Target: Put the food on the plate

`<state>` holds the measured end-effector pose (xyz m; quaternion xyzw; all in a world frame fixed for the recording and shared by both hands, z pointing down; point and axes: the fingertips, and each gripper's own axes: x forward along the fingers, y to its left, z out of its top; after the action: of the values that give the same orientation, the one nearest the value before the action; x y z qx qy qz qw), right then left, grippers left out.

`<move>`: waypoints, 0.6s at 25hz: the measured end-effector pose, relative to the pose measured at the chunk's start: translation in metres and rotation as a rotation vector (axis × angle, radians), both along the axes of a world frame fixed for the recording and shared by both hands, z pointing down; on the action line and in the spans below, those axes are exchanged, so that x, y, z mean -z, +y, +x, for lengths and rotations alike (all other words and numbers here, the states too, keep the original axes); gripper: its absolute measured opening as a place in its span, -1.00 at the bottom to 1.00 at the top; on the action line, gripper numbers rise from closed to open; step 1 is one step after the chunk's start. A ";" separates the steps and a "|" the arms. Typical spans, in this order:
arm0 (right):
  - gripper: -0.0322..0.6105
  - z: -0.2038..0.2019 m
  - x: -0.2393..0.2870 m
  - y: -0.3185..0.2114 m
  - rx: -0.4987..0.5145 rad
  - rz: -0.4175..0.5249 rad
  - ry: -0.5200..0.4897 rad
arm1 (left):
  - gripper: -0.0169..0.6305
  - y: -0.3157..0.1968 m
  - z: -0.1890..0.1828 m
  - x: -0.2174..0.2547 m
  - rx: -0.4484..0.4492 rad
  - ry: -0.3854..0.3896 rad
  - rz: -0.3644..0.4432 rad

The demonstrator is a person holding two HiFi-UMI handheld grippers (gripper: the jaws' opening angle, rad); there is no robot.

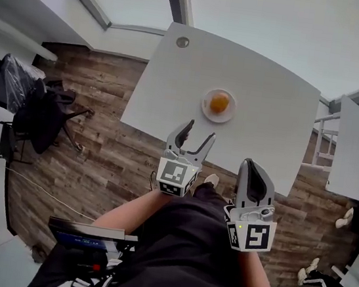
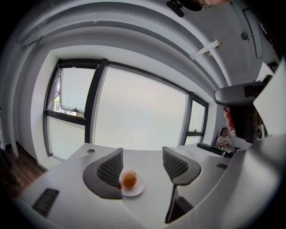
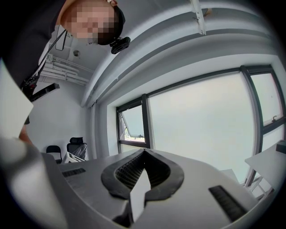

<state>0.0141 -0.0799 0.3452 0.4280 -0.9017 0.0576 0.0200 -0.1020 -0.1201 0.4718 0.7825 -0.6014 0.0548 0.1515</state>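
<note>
Looks finished, with food (image 1: pixel 220 102) on plate (image 1: pixel 217 119). Holds left gripper (image 1: pixel 201 129) wide and empty, right gripper (image 1: pixel 253 164) closed on nothing. Calls only for pulling back.

One desk (image 1: pixel 265 98) carries one plate (image 1: pixel 206 105) and one piece of food (image 1: pixel 219 102). Two tools are at its near edge, a left tool (image 1: pixel 200 130) and a right tool (image 1: pixel 251 164). Two chairs (image 1: pixel 3 75) stand on the floor (image 1: pixel 106 96).
</note>
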 end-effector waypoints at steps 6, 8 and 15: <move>-0.91 0.007 0.002 0.000 -0.011 0.002 -0.018 | -0.09 0.013 0.008 0.016 0.006 -0.016 0.031; -0.91 0.007 0.002 0.001 -0.008 0.004 -0.023 | -0.09 0.016 0.009 0.021 0.007 -0.014 0.047; -0.91 0.006 -0.002 0.008 0.007 -0.005 -0.025 | -0.14 0.030 0.006 0.041 0.042 0.011 0.093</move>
<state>0.0199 -0.0717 0.3476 0.4242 -0.9032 0.0649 0.0100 -0.0962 -0.0905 0.4305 0.7761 -0.6189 0.0192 0.1191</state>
